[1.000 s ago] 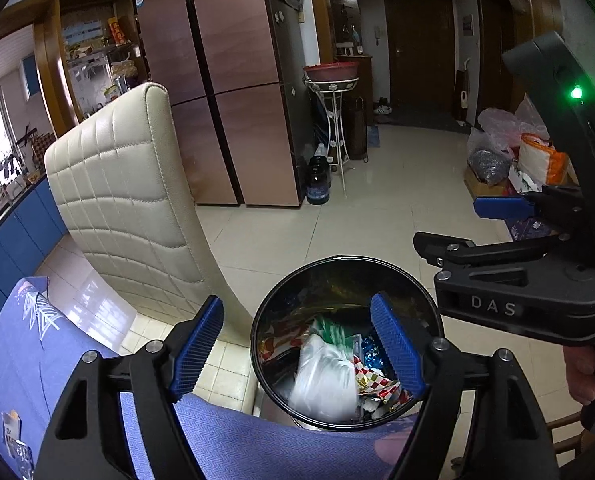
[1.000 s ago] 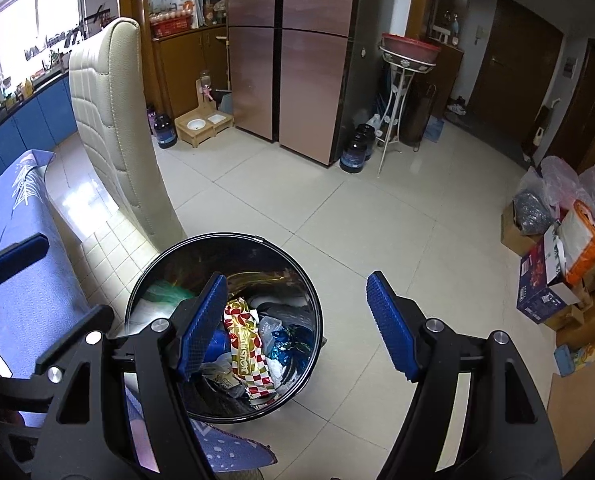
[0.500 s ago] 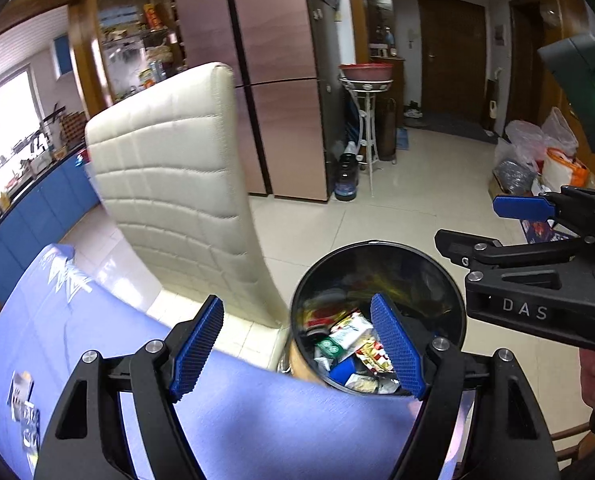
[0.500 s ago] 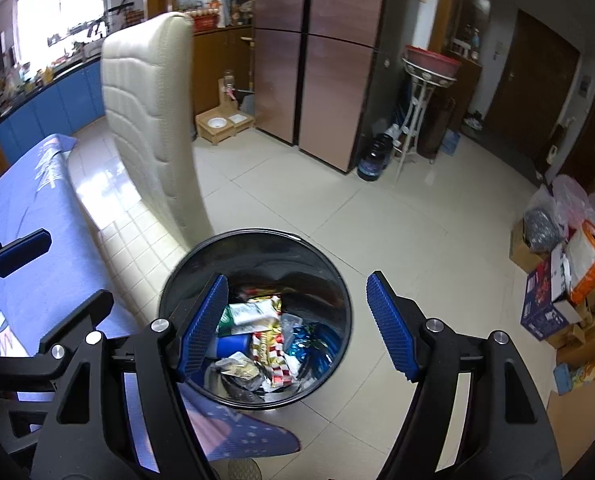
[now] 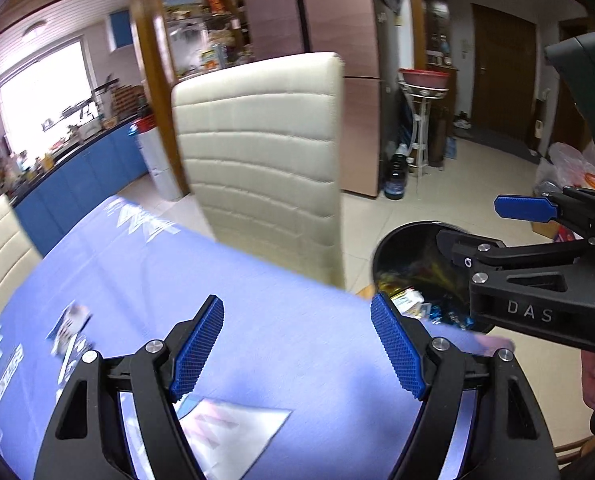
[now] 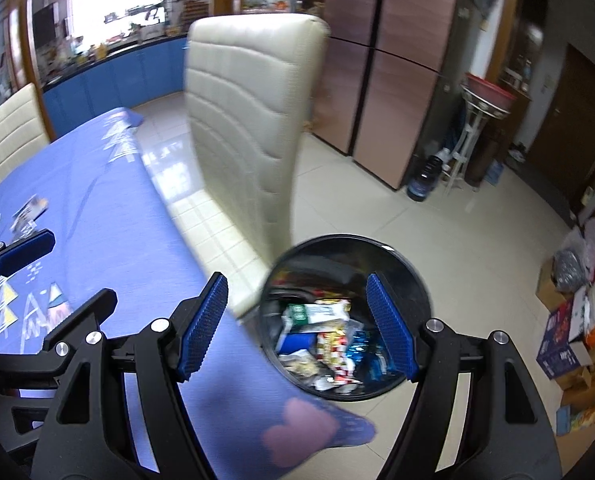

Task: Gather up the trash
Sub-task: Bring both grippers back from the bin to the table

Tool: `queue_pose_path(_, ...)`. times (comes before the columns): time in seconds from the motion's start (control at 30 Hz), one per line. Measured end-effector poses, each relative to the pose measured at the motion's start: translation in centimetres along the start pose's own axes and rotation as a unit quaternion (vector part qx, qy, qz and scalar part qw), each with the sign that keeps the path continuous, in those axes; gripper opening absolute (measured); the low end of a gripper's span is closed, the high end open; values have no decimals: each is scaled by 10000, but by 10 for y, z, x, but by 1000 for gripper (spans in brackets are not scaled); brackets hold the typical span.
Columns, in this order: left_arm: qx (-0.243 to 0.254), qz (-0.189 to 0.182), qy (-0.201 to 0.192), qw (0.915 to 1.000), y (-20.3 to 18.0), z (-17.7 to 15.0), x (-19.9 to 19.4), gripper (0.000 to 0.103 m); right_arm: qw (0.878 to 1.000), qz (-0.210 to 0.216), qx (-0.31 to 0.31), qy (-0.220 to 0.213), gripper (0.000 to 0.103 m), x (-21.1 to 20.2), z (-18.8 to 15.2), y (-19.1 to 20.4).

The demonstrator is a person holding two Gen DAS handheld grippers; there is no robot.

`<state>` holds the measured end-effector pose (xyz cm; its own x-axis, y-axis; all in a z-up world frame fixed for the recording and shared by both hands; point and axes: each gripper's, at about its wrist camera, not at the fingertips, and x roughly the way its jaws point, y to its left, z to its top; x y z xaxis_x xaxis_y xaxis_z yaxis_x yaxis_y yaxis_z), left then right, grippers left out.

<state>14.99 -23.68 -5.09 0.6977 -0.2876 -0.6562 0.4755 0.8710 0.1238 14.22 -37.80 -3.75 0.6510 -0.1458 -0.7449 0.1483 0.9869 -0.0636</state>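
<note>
Both empty, wide-open grippers, left gripper (image 5: 297,344) and right gripper (image 6: 297,324), had swung from the bin (image 6: 415,280) toward the table (image 5: 257,300), where a wrapper (image 5: 67,326) lay beyond the left one, nearer it.

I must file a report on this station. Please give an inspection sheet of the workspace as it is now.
Surface: table under a blue tablecloth with printed patterns.
Job's things: black trash bin on the floor by the table corner, holding wrappers; small packets lie on the cloth, blurred.
Clutter: boxes and bags against the far wall.
Grippers: left gripper open, empty; right gripper open, empty.
Cables: nothing seen.
Surroundings: cream chair, tiled floor, brown cabinets.
</note>
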Motion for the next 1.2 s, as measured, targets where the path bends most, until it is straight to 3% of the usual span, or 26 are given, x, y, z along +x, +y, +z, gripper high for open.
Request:
queue_pose_path(0.6,-821,1002,325,9910,104,-58,-46,74,9909,961,-942,7,72,-10,-5,131)
queue_pose_path(1.2,-1400,1577,489,9763,180,-77,-40,74,9817,1322,-1371,46,72,16,22,204)
